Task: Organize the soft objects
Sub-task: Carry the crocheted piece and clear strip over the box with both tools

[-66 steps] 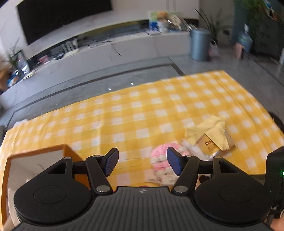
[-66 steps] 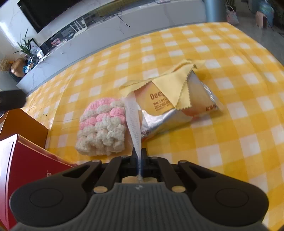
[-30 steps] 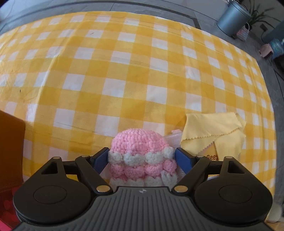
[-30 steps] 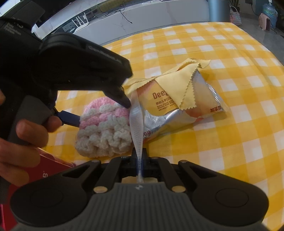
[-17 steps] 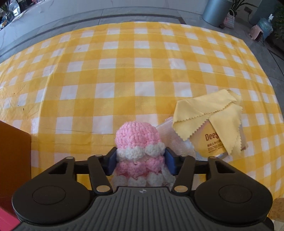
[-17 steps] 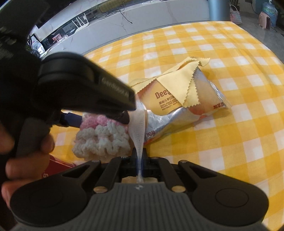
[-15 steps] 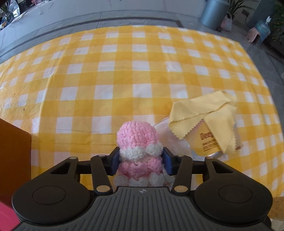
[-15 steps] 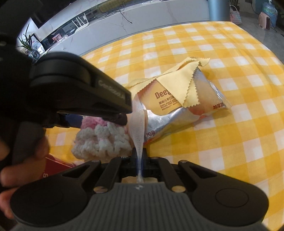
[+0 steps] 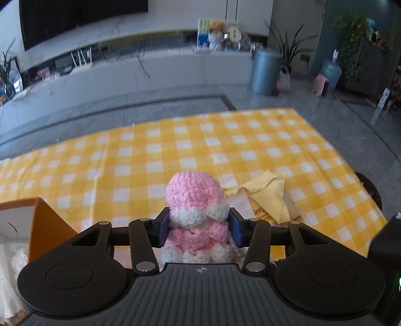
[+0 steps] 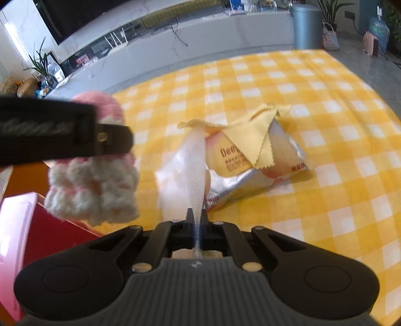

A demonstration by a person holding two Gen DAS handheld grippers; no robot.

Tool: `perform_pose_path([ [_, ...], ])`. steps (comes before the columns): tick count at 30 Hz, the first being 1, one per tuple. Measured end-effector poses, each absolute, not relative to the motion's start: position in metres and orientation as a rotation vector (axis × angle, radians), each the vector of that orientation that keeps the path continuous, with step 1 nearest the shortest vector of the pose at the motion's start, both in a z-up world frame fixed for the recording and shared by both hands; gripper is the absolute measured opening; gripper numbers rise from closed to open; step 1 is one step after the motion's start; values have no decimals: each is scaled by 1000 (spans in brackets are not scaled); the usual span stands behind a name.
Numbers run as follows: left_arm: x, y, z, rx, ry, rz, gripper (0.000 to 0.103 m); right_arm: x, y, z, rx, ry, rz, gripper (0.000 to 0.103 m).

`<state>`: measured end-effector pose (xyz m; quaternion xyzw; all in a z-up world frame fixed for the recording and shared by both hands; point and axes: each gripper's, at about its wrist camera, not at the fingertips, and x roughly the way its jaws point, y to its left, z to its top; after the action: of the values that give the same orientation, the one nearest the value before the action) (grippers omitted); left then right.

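left gripper is clamped on the crochet toy, lifted above the table; soft, light, squashy, best held mid-body. right gripper pinches the packet seal beside it.

pink-and-white crochet toy, yellow-and-white checked tablecloth

Probably a home living room: wall television, houseplants, checkered tablecloth.

One crocheted toy, one snack packet, one yellow cloth.
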<state>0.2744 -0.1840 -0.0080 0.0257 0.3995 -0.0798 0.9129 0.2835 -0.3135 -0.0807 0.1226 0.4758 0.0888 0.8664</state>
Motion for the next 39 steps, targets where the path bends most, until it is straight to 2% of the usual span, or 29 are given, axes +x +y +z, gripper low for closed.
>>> perform_pose_path([
  [10,223,-178,39,61,568,-205,54,250,-302,-17,184,812,261,0],
  [21,140,-76,106,-58,340,-94,55,205,-290,59,283,566,404,0],
  [30,105,8,91,-260,295,38,55,169,-254,88,254,492,540,0],
  [39,107,95,52,-446,391,171,54,170,-179,83,173,577,657,0],
])
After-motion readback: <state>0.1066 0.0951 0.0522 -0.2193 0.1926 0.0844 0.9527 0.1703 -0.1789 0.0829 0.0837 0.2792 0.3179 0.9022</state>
